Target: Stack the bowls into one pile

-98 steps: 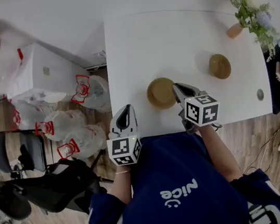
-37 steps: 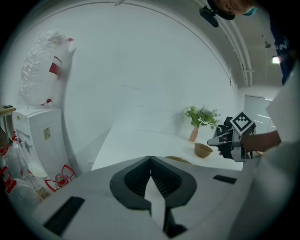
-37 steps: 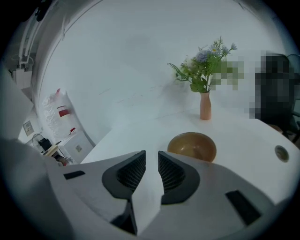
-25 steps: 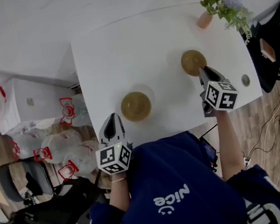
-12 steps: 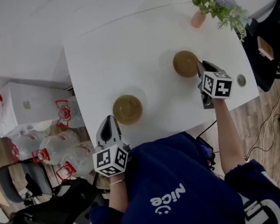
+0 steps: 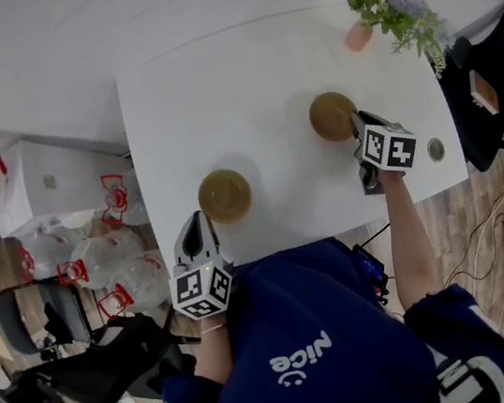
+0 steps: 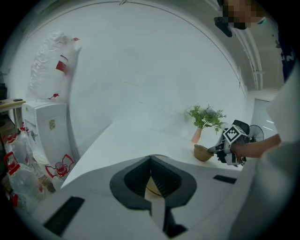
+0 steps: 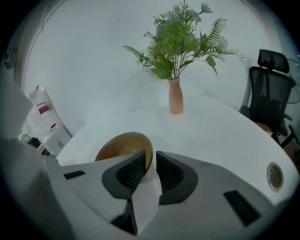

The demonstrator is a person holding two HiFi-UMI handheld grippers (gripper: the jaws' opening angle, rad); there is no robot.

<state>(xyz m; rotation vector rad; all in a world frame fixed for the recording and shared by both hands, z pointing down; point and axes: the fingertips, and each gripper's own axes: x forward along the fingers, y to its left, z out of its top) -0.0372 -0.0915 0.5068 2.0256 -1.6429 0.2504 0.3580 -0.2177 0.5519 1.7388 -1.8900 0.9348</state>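
Note:
Two brown bowls stand apart on the white table [image 6: 215,88]. The near bowl [image 6: 225,195] sits toward the front left, and just a tan sliver of it [image 7: 149,187] shows behind my left jaws. My left gripper [image 6: 195,222] [image 7: 150,161] hovers at the table's front edge, short of that bowl, shut and empty. The far bowl [image 6: 332,116] [image 8: 123,147] [image 7: 202,152] rests on the table to the right. My right gripper [image 6: 356,121] [image 8: 151,157] straddles its near right rim, its jaws closed narrowly on the wall.
A pink vase of flowers [image 6: 359,34] [image 8: 176,96] stands at the far right corner. A round cable hole [image 6: 435,150] [image 8: 274,176] lies near the right edge. A black chair [image 8: 267,89] is beyond it. Bags and bottles [image 6: 81,261] crowd the floor on the left.
My right gripper left the near bowl and moved right to the far bowl, where it has stayed for the last half second. The left gripper stays at the front edge.

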